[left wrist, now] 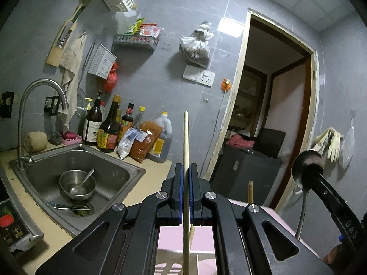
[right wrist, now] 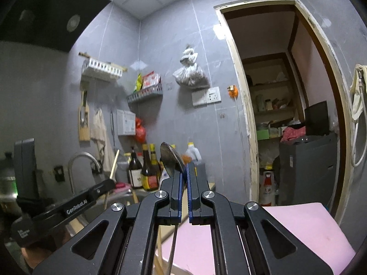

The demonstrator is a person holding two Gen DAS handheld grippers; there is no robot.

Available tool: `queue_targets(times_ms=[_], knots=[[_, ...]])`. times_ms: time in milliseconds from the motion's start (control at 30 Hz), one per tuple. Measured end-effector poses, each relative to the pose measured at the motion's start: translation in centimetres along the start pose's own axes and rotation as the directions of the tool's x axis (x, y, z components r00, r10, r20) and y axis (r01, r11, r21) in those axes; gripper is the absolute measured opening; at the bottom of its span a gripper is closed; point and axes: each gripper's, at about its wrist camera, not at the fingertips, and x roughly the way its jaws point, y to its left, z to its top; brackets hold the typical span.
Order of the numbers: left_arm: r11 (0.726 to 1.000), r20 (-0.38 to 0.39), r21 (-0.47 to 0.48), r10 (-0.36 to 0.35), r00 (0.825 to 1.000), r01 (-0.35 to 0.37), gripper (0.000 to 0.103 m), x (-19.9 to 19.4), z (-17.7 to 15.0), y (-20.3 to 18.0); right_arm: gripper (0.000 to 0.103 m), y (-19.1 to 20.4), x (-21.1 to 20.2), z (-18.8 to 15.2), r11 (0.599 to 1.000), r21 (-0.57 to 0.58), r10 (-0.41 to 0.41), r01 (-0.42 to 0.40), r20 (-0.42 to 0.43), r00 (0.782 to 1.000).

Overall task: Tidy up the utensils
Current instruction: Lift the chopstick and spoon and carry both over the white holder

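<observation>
- Wooden chopstick [left wrist: 186, 142] stands upright, pinched between the closed jaws of the left gripper [left wrist: 186, 178], lifted clear of the sink [left wrist: 128, 167], likely for carrying to a holder.
- Metal spoon [right wrist: 170, 158] is clamped, bowl up, in the right gripper [right wrist: 184, 178].
- Only the left wrist view shows the steel bowl [left wrist: 76, 184] with another spoon [left wrist: 88, 176] lying in the sink.
- The right wrist view alone shows the pink board [right wrist: 305, 226] at the bottom edge.

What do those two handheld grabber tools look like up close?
Both are matte black. The left gripper and the right gripper each have two flat fingers lined with blue pads, driven by angular linkage arms with round silver pivot pins and triangular cut-outs. White lettering runs along their sides; "GenRobot.AI" is legible on the left one.
</observation>
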Motion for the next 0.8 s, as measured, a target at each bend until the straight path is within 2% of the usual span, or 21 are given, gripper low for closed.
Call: queue_targets(times_ms=[267, 800], knots=[[1.0, -0.038, 0.031, -0.002, 0.999, 0.004, 0.002, 0.1, -2.5, -0.1, 0.002, 0.1, 0.1, -2.8, 0.999, -0.038, -0.036, 0.033, -0.089, 0.995], [0.998, -0.138, 0.06, 0.044, 0.989, -0.036, 0.003, -1.1, -5.2, -1.3, 0.003, -0.7, -1.2, -4.9, 1.0, -0.024, -0.005, 0.0, -0.232, 0.973]])
